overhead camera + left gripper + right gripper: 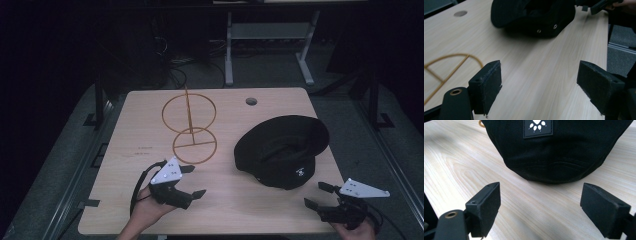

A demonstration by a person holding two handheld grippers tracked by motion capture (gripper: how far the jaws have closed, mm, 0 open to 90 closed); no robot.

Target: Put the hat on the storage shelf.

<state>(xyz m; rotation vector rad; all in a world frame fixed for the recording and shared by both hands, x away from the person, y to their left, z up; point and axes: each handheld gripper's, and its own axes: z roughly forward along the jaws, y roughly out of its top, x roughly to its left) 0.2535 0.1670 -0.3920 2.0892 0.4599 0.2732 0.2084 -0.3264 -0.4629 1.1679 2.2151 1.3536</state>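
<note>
A black hat point(282, 150) is seen lying on the right half of a light wooden table point(125, 165), its opening turned upward and its brim spread toward the far right. A small patch point(538, 127) with a white paw print is carried on the near side of the hat, and two metal eyelets point(538, 31) are seen on its side in the left gripper view. A wire stand point(190, 127) made of two gold rings and an upright rod is placed left of the hat, well apart from it, toward the middle of the table. A round hole point(251, 101) is cut in the table near its far edge. The left gripper point(195, 181) is held in a hand point(145, 210) over the near left part of the table, just in front of the wire stand and pointed toward the hat; its jaws are spread wide, with nothing between them but bare wood. The right gripper point(317, 195) is held at the near right corner of the table, just beside the hat's near edge; its jaws are likewise spread wide, and nothing is pinched between them. In the right gripper view the hat is found close ahead of the jaws, apart from both, and resting flat on the wood.
</note>
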